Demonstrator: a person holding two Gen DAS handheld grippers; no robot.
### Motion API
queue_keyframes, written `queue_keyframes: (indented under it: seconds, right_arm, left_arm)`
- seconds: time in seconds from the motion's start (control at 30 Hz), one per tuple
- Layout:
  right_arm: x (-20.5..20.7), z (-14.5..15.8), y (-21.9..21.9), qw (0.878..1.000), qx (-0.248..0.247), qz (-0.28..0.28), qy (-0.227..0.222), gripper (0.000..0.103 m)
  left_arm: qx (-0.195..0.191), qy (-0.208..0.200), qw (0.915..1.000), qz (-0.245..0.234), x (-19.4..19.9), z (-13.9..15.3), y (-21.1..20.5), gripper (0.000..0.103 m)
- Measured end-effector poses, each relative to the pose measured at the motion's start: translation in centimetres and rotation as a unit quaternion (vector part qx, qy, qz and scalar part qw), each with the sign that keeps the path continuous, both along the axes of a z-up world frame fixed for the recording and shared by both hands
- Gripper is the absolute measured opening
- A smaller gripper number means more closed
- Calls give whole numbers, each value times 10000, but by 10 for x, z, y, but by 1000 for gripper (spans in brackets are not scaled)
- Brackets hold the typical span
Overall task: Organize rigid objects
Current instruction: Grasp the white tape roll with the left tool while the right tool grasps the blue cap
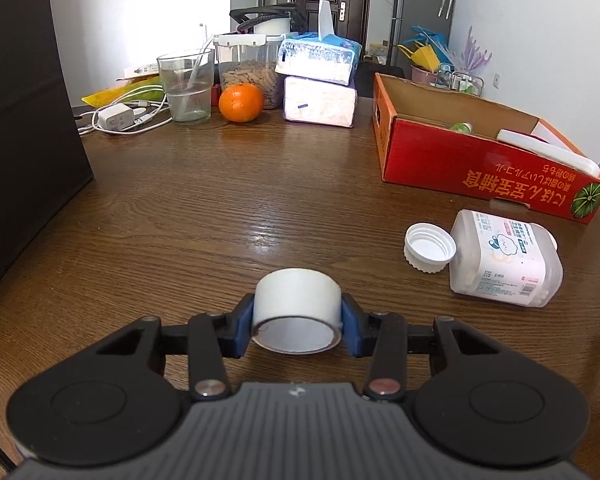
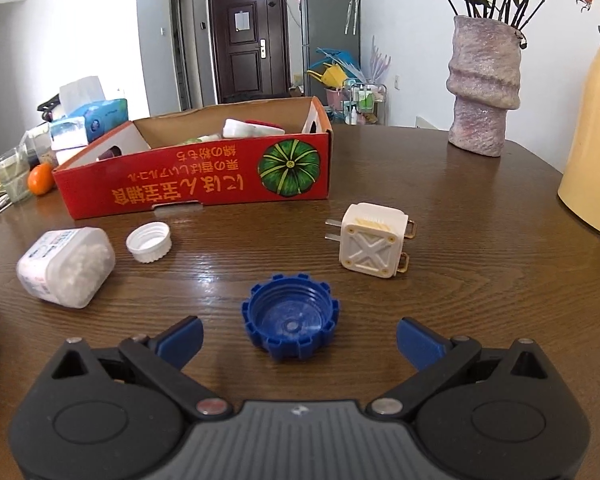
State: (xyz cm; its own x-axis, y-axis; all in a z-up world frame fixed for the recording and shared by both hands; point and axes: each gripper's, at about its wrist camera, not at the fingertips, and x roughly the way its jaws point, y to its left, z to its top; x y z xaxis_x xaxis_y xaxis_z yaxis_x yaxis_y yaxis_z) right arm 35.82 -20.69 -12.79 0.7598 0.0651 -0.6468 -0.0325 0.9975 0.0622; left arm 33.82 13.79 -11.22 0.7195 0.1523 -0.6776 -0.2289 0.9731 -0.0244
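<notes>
The left gripper (image 1: 298, 320) clamps a white tape roll (image 1: 296, 309) between its 2 blue pads, low over the wooden table (image 1: 220, 208). The right gripper (image 2: 300, 338) stands wide, its pads either side of an upturned blue cap (image 2: 291, 322) without touching it. Beyond lie a white cap (image 2: 149, 241), just beside a plastic jar (image 2: 66, 266) on its side, and a white plug adapter (image 2: 374, 240). Farther back sits the red cardboard box (image 2: 196, 184), holding white items.

Yellow flask (image 2: 592, 128) cut by edge
</notes>
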Motion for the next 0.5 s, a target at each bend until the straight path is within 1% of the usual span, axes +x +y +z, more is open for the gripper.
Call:
queue_keyframes:
  seconds: [0.13, 0.3, 0.37, 0.4, 0.5]
  right_arm:
    - [8, -2, 1, 10000, 11, -29, -67, 103]
    - [7, -5, 0, 9999, 31, -84, -117, 100]
    - [8, -6, 0, 9999, -5, -99, -125, 97]
    - [9, -7, 1, 9999, -34, -89, -105, 93]
    - [9, -7, 3, 9999, -130, -81, -76, 78]
  left_arm:
    - [26, -45, 10000, 83, -1, 0, 0, 44]
    - [61, -60, 9999, 136, 0, -1, 0, 44]
    - [84, -77, 9998, 136, -1, -1, 0, 44]
    - [89, -82, 9998, 141, -1, -1, -1, 44]
    - [86, -81, 9998, 162, -1, -1, 0, 44]
